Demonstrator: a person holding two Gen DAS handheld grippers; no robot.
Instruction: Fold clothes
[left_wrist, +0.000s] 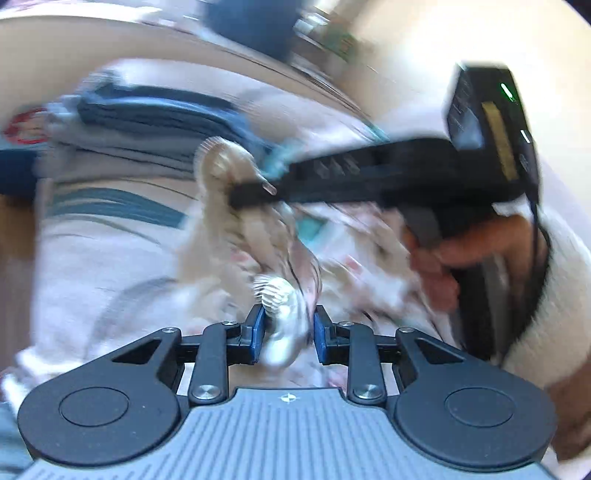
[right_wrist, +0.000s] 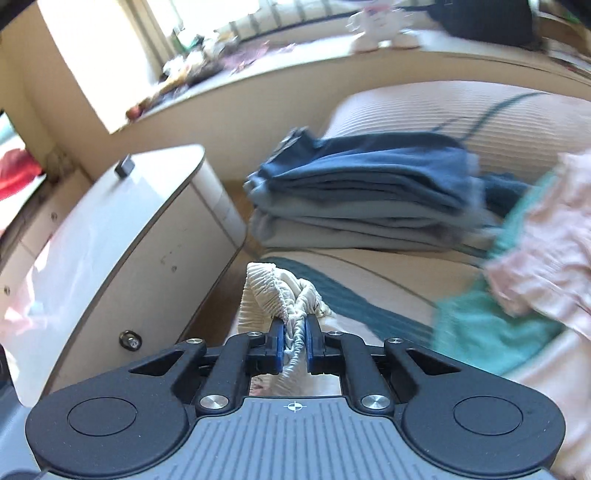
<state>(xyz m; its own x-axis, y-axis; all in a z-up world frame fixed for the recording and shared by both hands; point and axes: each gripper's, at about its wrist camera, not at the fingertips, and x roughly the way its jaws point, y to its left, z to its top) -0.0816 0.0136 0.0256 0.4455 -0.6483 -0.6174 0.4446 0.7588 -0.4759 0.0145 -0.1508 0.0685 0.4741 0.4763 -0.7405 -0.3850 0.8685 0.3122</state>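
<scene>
One bed (right_wrist: 406, 107), one folded stack (right_wrist: 362, 192) of blue-grey clothes at its edge beside one white cabinet (right_wrist: 122, 236). One cream garment (left_wrist: 255, 240) is stretched between two tongs: left gripper (left_wrist: 289, 332) and right gripper (right_wrist: 294, 341) both clamped on its gathered waistband.

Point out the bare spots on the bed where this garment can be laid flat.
Free: the striped bedspread in front of the folded blue stack, running toward the white cabinet. Crowded: the right side, where pink and teal clothes are heaped, and the back, taken by the stack.
</scene>
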